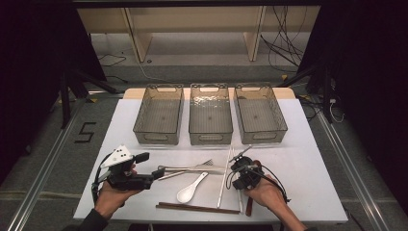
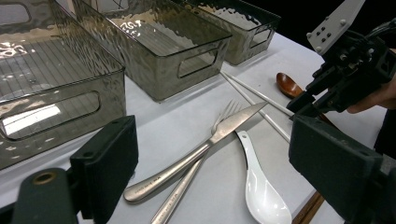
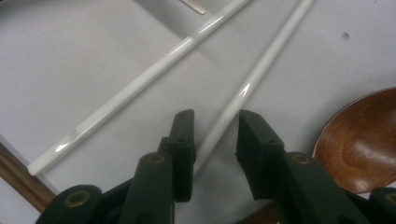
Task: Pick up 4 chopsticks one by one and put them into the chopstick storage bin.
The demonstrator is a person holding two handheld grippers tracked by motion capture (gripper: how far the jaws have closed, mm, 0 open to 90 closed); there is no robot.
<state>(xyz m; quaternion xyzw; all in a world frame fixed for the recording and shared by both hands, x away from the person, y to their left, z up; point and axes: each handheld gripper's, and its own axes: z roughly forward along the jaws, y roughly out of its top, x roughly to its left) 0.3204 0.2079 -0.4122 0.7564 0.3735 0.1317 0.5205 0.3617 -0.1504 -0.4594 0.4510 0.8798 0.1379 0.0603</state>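
Observation:
My right gripper point(image 3: 212, 121) points down at the table, and a white chopstick point(image 3: 252, 79) runs between its jaws. The pads stand on either side of it without touching, so this gripper is open. A second white chopstick point(image 3: 140, 84) lies to its left, and a brown wooden spoon point(image 3: 359, 140) to its right. In the high view the right gripper point(image 1: 237, 169) is over the white chopsticks point(image 1: 224, 183). My left gripper point(image 1: 150, 165) is open and holds nothing. It faces a steel knife point(image 2: 205, 144) and fork point(image 2: 224, 112) and a white ceramic spoon point(image 2: 261, 191).
Three smoky clear plastic bins point(image 1: 158, 138) point(image 1: 210, 138) point(image 1: 262, 136) stand side by side behind the cutlery. A pair of brown chopsticks point(image 1: 197, 208) lies near the front edge of the white table. The wooden spoon point(image 1: 255, 163) is partly under my right hand.

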